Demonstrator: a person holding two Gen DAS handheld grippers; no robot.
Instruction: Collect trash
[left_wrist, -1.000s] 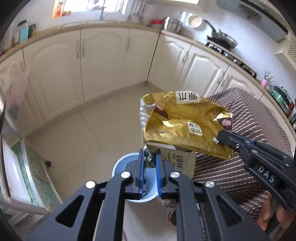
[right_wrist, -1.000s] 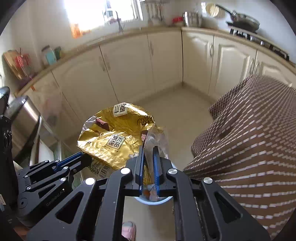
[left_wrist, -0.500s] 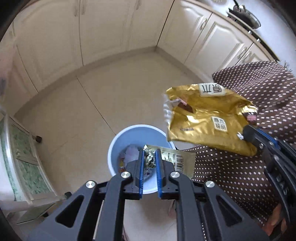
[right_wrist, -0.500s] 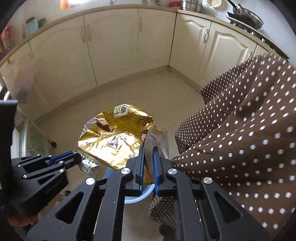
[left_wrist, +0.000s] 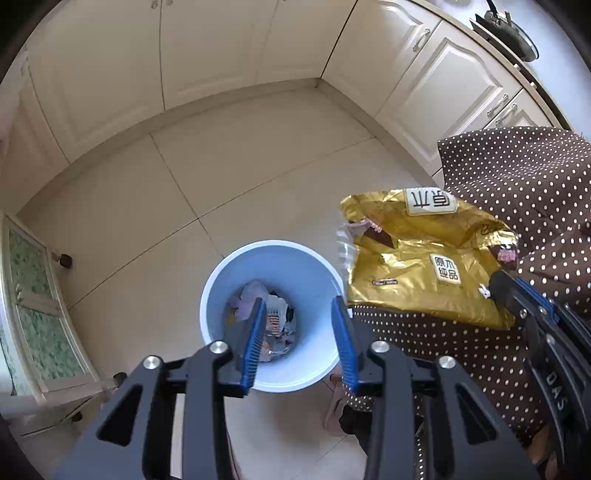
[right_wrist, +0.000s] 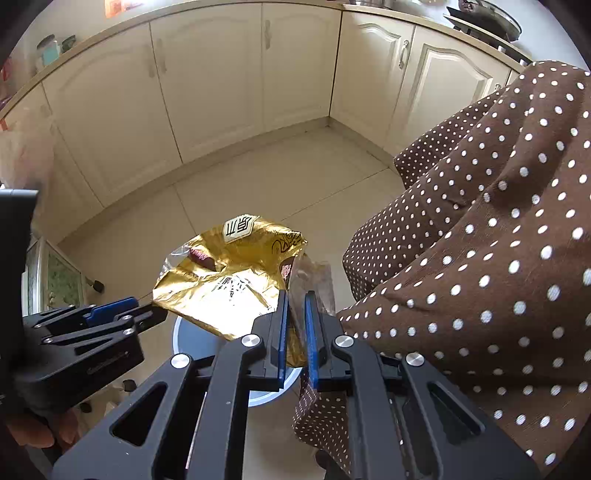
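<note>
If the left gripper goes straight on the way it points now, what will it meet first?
Probably the trash lying in the blue bin. The left gripper is open and empty, aimed down into the bin's mouth, with nothing visible between. Depth is hard to judge.

A crumpled gold foil bag with white labels is held in the air, tilted, just right of a round pale-blue bin. The bin stands upright on the tiled floor, open-topped, with crumpled wrappers piled at its bottom. A clear plastic scrap is seen beside the bag's right edge.
</note>
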